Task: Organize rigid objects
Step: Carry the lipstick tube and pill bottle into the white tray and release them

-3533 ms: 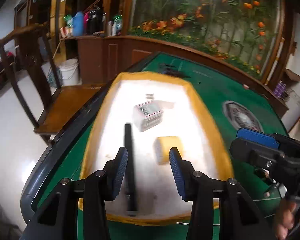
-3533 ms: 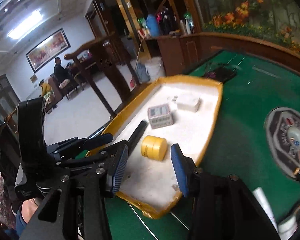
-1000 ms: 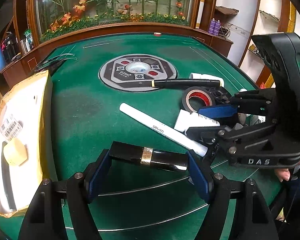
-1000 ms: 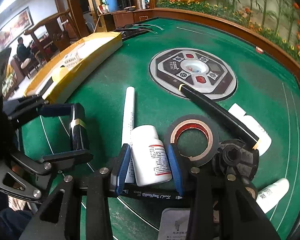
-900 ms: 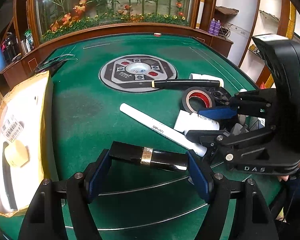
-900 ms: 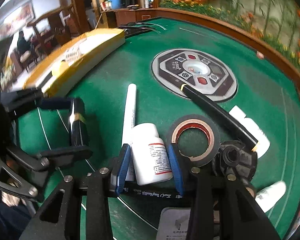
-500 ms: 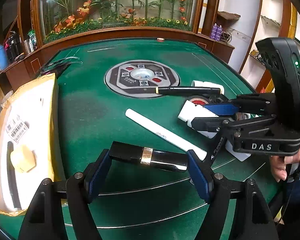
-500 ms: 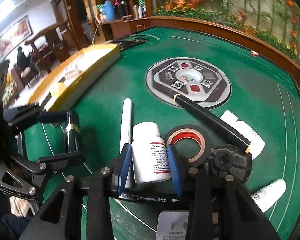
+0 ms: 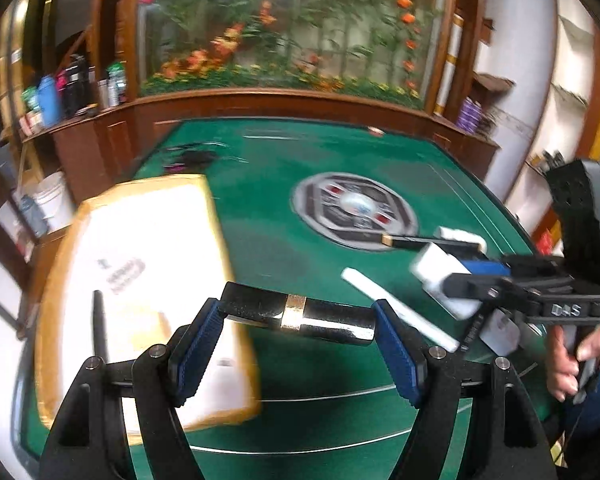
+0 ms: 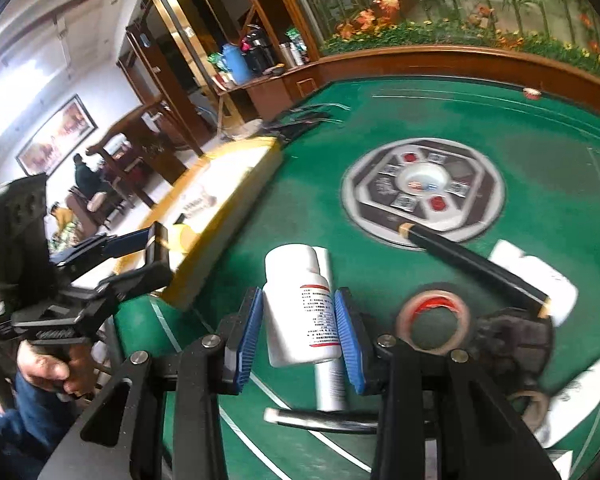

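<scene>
The glossy black tube with a gold band (image 9: 296,315) lies crosswise, clamped end to end in the left tool (image 9: 298,338), beside the yellow-rimmed white tray (image 9: 220,236) (left tool nearer); the right tool (image 10: 298,330) grips a white bottle (image 10: 298,304) above the green counter (image 9: 268,240).

We see bright indoor light, motion blur over both views, glare on our tray (image 9: 140,240), bowed, dark fisheye edges.
</scene>
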{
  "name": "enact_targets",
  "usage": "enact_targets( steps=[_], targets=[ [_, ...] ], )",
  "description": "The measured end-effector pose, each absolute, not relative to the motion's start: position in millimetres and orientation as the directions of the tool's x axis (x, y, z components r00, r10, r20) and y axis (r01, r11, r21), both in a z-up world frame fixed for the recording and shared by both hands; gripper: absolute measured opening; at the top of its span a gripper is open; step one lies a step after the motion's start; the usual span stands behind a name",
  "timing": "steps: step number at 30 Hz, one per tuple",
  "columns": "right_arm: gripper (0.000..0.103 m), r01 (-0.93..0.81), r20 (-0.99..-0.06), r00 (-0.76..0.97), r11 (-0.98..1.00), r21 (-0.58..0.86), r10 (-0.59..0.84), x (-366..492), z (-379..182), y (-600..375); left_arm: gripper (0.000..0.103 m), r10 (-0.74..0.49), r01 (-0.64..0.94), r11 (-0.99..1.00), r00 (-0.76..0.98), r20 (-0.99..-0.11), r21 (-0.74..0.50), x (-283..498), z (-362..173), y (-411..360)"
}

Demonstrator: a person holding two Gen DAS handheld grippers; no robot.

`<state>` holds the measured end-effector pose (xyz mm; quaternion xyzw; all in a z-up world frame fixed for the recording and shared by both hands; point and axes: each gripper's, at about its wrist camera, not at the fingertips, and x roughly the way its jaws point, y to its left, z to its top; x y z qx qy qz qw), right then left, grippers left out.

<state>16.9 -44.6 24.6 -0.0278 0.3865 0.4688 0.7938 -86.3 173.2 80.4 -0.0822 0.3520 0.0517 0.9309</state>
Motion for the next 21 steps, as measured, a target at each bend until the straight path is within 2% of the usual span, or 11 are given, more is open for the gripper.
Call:
enact_targets(
  steps=[9, 15, 21],
  targets=[
    [0.036, -0.797, -0.641, 0.145, 0.473, 0.376, 0.753, -6.8, 42.4, 52.9, 0.079, 0.164, -0.347, 0.926, 0.721, -0.674, -0.146, -116.1, 62.3, 255.2],
    [0.036, -0.789, -0.664, 0.117, 0.475, 0.389, 0.739, -2.3, 37.0, 119.6, 0.079, 0.155, -0.371, 0.914, 0.695, -0.702, -0.166, -120.9, 39.2, 273.3],
    [0.036, -0.773, -0.721, 0.128, 0.524, 0.357, 0.681, 13.2, 18.1, 169.5, 0.079, 0.154, -0.345, 0.931, 0.671, -0.725, -0.121, -119.1, 25.5, 269.0]
  ],
)
